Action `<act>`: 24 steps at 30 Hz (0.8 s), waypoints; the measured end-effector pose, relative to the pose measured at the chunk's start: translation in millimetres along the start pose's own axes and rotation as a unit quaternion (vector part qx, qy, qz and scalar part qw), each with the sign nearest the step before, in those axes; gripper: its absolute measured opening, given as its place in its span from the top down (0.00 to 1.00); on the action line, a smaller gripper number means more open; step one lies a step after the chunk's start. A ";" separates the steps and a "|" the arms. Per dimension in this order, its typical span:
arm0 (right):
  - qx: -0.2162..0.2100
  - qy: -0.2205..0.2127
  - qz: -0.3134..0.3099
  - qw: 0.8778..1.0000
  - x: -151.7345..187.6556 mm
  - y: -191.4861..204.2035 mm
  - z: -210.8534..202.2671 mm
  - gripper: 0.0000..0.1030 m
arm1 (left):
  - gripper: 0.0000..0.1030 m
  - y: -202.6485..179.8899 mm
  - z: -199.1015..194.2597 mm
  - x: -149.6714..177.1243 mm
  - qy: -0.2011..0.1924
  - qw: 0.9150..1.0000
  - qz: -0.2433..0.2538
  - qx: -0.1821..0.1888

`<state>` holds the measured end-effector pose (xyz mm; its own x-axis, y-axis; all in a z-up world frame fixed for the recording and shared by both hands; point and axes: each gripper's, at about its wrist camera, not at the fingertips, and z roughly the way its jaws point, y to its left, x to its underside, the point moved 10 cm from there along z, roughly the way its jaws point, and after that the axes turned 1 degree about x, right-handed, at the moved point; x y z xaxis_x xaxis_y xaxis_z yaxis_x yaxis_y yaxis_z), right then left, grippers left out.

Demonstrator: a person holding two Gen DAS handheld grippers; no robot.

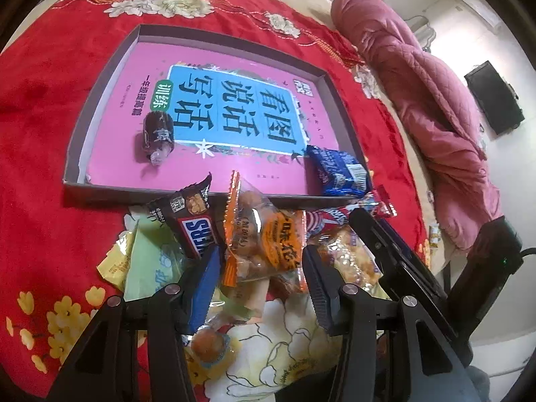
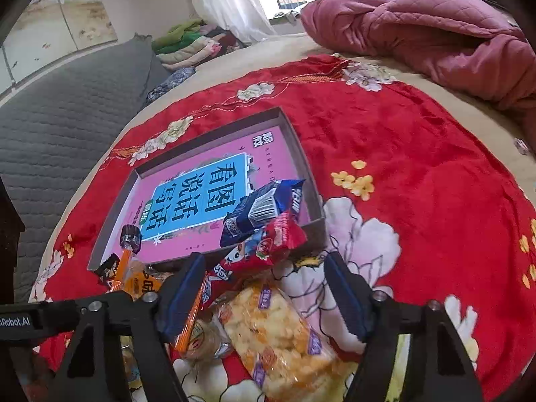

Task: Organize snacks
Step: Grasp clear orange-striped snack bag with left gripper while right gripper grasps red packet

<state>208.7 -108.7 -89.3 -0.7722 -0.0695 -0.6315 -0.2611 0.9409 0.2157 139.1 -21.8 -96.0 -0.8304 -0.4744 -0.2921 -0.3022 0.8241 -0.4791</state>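
Note:
A shallow grey box [image 1: 100,77] [image 2: 117,207] with a pink book lining its floor lies on the red cloth. Inside it are a brown wrapped candy [image 1: 157,134] [image 2: 130,234] and, at the near corner, a blue packet [image 1: 338,171] [image 2: 264,207]. A heap of snacks sits before the box. My left gripper [image 1: 261,251] is over the heap, shut on an orange snack packet [image 1: 264,248], beside a Snickers bar [image 1: 196,231]. My right gripper [image 2: 264,261] is open above a red packet [image 2: 264,251] and a clear rice-cracker packet [image 2: 281,335]; its pads are not pressing on either.
A red floral cloth [image 2: 418,154] covers the bed. A pink quilt [image 2: 418,30] is bunched at the far right, with a grey mattress pad [image 2: 73,110] and folded clothes [image 2: 191,40] at the left. Yellow and green wrappers [image 1: 140,261] lie left of the heap.

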 end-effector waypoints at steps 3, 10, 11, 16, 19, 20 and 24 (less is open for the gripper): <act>-0.009 0.007 -0.007 1.000 1.5 4.8 7.2 0.45 | 0.50 1.4 4.1 0.0 0.000 1.000 0.007 -0.011; -0.030 0.012 -0.014 0.999 2.3 13.0 15.1 0.62 | 0.55 -2.3 15.1 -1.0 0.006 1.000 0.011 -0.010; -0.031 0.012 -0.014 0.999 2.6 13.0 15.5 0.62 | 0.56 -2.5 16.8 -1.7 0.006 1.000 0.012 -0.014; -0.037 0.018 -0.004 0.999 4.1 10.2 18.7 0.67 | 0.62 -3.7 17.9 -5.2 0.001 1.000 0.015 -0.024; -0.039 0.019 -0.005 0.999 4.8 11.1 18.7 0.70 | 0.63 -4.2 17.2 -5.4 -0.002 0.999 0.019 -0.028; -0.040 0.018 -0.006 0.999 4.6 11.6 18.1 0.71 | 0.64 -5.1 16.5 -5.2 -0.004 0.999 0.022 -0.028; -0.054 0.013 -0.010 0.998 3.3 15.7 13.2 0.77 | 0.66 -5.6 12.9 -5.5 -0.007 0.999 0.023 -0.026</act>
<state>209.8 -89.7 -97.8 -0.7803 -0.0971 -0.6178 -0.3357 0.8985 0.2828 151.4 -27.9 -102.4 -0.8373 -0.4393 -0.3254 -0.2872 0.8599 -0.4219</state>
